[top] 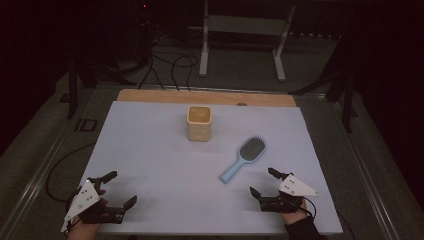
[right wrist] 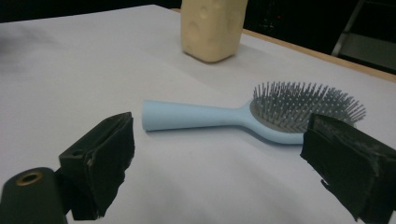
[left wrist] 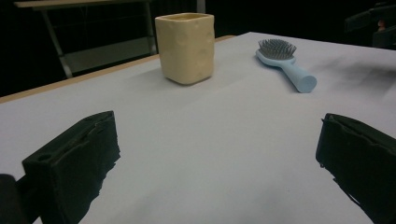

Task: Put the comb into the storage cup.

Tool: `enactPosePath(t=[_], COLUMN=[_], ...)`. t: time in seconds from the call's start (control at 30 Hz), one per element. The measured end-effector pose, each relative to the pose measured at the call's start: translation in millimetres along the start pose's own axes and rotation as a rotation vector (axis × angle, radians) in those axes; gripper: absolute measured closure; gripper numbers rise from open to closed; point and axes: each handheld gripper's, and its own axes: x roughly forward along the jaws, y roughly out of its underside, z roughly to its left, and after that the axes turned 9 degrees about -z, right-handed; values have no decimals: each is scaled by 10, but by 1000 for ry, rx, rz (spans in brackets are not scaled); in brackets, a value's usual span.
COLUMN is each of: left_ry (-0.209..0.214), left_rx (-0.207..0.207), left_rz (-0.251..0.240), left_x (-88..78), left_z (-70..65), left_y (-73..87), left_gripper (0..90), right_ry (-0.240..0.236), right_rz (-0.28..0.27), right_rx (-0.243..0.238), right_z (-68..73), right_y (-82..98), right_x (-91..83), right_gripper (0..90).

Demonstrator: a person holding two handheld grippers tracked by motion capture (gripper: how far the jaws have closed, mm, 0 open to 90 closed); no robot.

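A pale lavender-white sheet (top: 165, 165) is covering most of the bench (top: 150, 95), leaving a strip of bare wood showing along the far edge. The sheet's surface is looking smooth and matte. Wide open room is lying across its left half and its near middle, with nothing standing there.

A cream-yellow, square-mouthed cup with rounded corners and a dimpled, waxy-looking wall (top: 199, 123) is standing upright toward the far middle of the sheet, well short of the far edge. To its right and nearer the person, a light blue plastic hairbrush with an oval head of grey bristles (top: 243, 159) is lying flat, bristles up, its rounded handle end pointing toward the near middle. Cup and brush are sitting apart, with bare sheet between them.

The left gripper (top: 118, 189) is hovering at the near left corner, close to the sheet's near edge, held in a hand (top: 92, 212). Its black, blocky, rough-edged jaws are spread wide, holding nothing; in the left gripper view they are framing the cup (left wrist: 185, 48) and the brush (left wrist: 285, 64) far ahead.

The right gripper (top: 264, 182) is waiting at the near right, just short of the brush's handle end, jaws likewise spread wide and empty. In the right gripper view the brush (right wrist: 252, 114) is lying crosswise just beyond the jaws, not touching them, with the cup (right wrist: 213, 28) behind it.
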Motion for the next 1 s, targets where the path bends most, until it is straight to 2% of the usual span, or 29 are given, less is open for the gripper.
enactPosePath(t=[0.43, 0.53, 0.63, 1.0], left_ry=[11, 11, 8, 3], left_rx=[-6, 1, -6, -13], left_rz=[-3, 7, -8, -3], left_x=[23, 4, -25, -35], left_z=[-3, -14, -17, -26], left_y=[-3, 9, -1, 9], left_gripper=[0, 0, 0, 0], right_ry=[-8, -5, 0, -8], right_rz=[36, 29, 2, -3], right_rx=[17, 17, 26, 15], right_z=[-24, -9, -3, 35], right_y=[-7, -42, -119, -388], right_x=[2, -9, -46, -98], right_gripper=[91, 91, 91, 92])
